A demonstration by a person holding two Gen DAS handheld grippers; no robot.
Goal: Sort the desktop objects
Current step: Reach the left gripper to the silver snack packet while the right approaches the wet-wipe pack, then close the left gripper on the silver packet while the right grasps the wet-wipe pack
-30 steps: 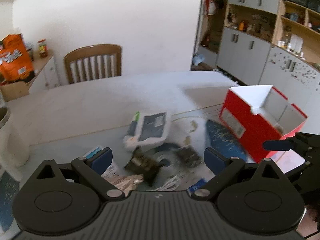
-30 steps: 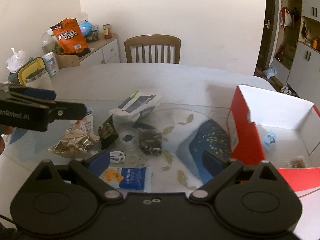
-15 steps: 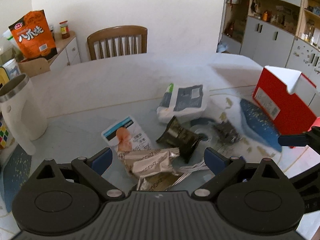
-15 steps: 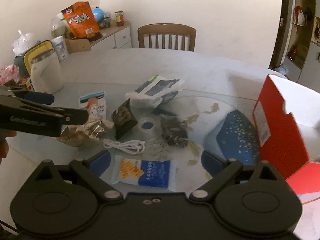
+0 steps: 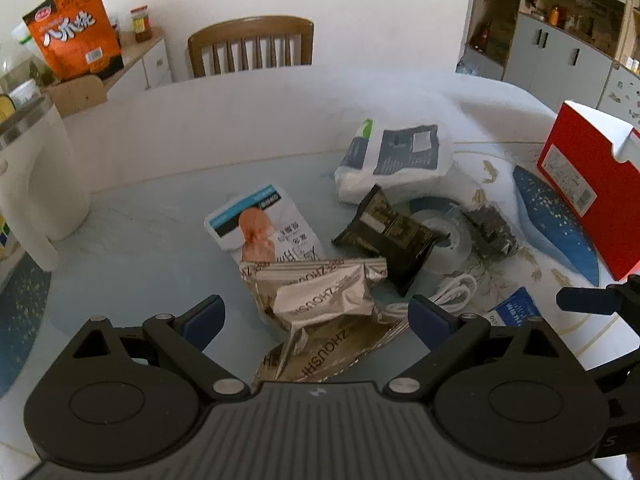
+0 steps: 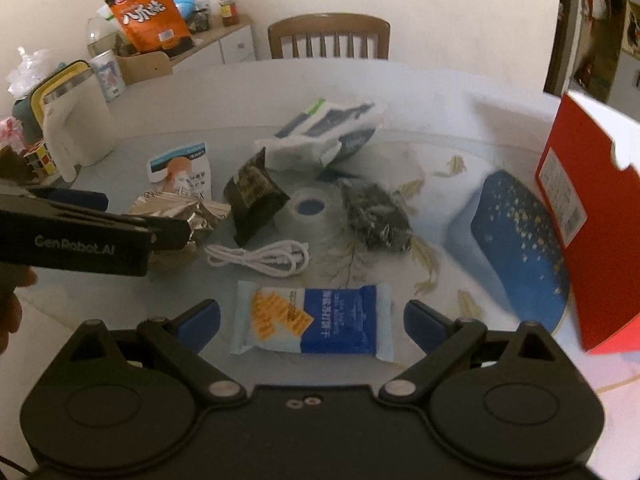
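Loose items lie on the glass table top: crumpled silver foil bags (image 5: 324, 304) (image 6: 180, 216), a dark snack pack (image 5: 384, 232) (image 6: 252, 196), a white pouch with blue print (image 5: 396, 160) (image 6: 324, 132), a white-orange sachet (image 5: 264, 228), a clear tape roll (image 6: 310, 208), a dark clear bag (image 6: 376, 216), a white cable (image 6: 260, 258) and a blue-white tissue pack (image 6: 312, 328). My left gripper (image 5: 316, 316) is open above the foil bags. My right gripper (image 6: 312, 316) is open above the tissue pack. A red box (image 5: 588, 180) (image 6: 592, 216) stands at the right.
A white kettle (image 5: 32, 184) (image 6: 76, 120) stands at the left, a Rubik's cube (image 6: 38, 158) beside it. A wooden chair (image 5: 252, 48) is behind the table. An orange snack bag (image 6: 148, 12) sits on a side cabinet. Grey cabinets (image 5: 568, 52) are far right.
Both grippers have pulled back and lower toward the near edge of the table. The foil bags now lie between the left fingers, the tissue pack between the right. Both stayed open.
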